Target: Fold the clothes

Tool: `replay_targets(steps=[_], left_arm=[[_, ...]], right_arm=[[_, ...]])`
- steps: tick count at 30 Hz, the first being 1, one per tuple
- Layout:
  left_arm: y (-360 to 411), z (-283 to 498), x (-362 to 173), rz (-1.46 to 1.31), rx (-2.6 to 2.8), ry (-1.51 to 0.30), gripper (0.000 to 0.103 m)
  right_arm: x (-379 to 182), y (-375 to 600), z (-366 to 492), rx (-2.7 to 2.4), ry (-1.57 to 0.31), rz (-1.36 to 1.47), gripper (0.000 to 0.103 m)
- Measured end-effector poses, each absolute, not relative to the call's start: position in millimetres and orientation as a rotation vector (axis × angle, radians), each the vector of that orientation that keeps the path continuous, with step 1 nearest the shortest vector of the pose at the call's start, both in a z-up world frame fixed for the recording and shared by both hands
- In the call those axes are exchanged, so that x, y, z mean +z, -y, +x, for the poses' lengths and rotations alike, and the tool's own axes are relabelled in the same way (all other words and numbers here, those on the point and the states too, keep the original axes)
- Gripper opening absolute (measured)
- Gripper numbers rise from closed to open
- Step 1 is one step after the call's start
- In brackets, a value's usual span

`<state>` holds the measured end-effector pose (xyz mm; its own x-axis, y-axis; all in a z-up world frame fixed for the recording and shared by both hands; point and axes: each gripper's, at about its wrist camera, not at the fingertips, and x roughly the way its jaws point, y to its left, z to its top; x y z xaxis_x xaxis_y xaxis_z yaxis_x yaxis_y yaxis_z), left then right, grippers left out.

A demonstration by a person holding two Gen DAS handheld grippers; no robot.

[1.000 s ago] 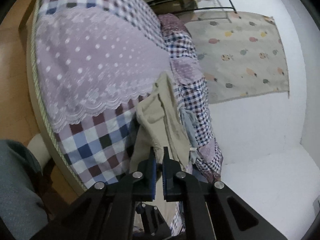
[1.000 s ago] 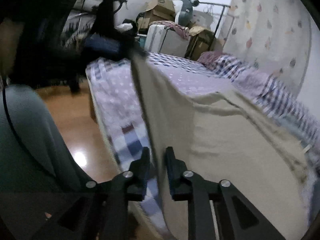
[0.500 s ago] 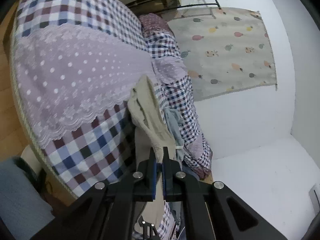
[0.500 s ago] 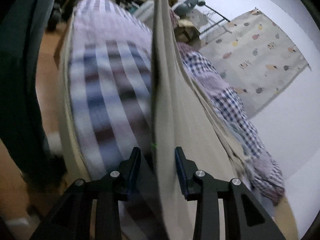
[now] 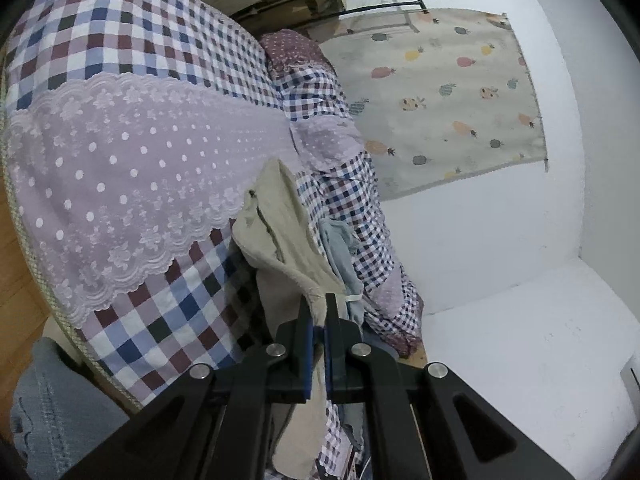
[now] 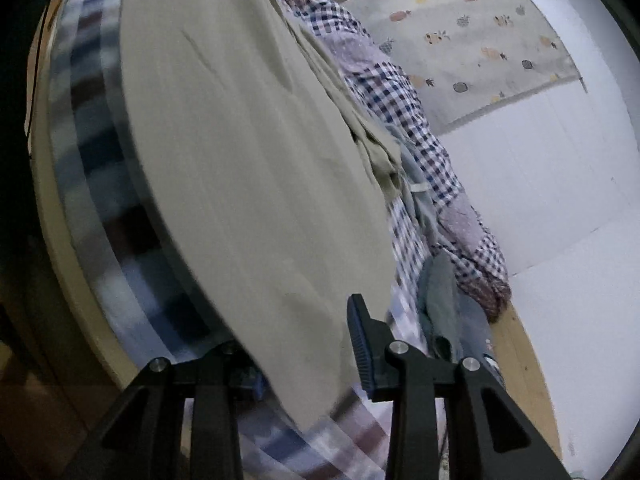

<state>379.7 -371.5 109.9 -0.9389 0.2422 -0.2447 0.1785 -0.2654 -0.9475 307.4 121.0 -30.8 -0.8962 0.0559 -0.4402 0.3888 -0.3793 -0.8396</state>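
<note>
Half of the right gripper (image 6: 304, 344) hidden: left finger buried under the beige garment (image 6: 256, 160), only the right finger (image 6: 362, 340) showing, fingers spread wide with cloth draped between. Left edge of that frame blurred and dark (bed stripes smeared). Left gripper (image 5: 318, 326) pinched tight on a beige garment edge at lower centre, cloth bunched up toward frame centre. Checkered bed (image 5: 120, 168) filling the left; bare white wall (image 5: 500, 240) at right, wood floor strip (image 6: 520, 344) lower right.
</note>
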Motion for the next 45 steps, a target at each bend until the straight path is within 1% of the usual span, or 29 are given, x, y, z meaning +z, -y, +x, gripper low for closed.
replay_targets(steps=[3, 5, 7, 10, 12, 14, 19, 22, 27, 33, 45], left_arm=[[371.2, 380.0, 107.6, -0.555, 2.414, 1.883, 0.002], [370.9, 380.5, 106.0, -0.567, 2.421, 1.882, 0.002], [370.8, 381.3, 103.7, -0.578, 2.424, 1.885, 0.002], [371.4, 382.7, 103.0, -0.603, 2.438, 1.878, 0.002], [371.5, 383.2, 105.4, -0.619, 2.447, 1.865, 0.002], [371.6, 383.8, 108.5, -0.634, 2.458, 1.849, 0.002], [370.2, 389.8, 126.2, -0.646, 2.502, 1.782, 0.002], [368.8, 396.1, 141.9, -0.638, 2.519, 1.737, 0.002], [369.6, 409.1, 176.7, -0.584, 2.546, 1.653, 0.002], [377.6, 433.1, 217.5, -0.537, 2.578, 1.566, 0.002], [372.5, 496.6, 277.9, -0.428, 2.569, 1.445, 0.002]], right_arm=[[-30.5, -142.7, 303.3, -2.385, -1.658, 0.637, 0.034], [-29.5, -143.8, 303.5, -2.360, -1.657, 0.640, 0.027], [-28.8, -142.7, 305.1, -2.328, -1.649, 0.639, 0.006], [-27.1, -141.8, 307.2, -2.285, -1.638, 0.640, 0.002], [-21.8, -145.6, 306.9, -2.282, -1.622, 0.662, 0.001], [-4.5, -152.8, 305.1, -2.312, -1.576, 0.672, 0.001], [68.4, -170.9, 302.1, -2.413, -1.421, 0.660, 0.000], [117.8, -170.6, 308.0, -2.449, -1.362, 0.582, 0.000], [181.4, -151.0, 348.6, -2.446, -1.341, 0.407, 0.000], [228.2, -142.2, 392.1, -2.437, -1.322, 0.300, 0.000], [297.2, -182.8, 451.6, -2.460, -1.228, 0.363, 0.000]])
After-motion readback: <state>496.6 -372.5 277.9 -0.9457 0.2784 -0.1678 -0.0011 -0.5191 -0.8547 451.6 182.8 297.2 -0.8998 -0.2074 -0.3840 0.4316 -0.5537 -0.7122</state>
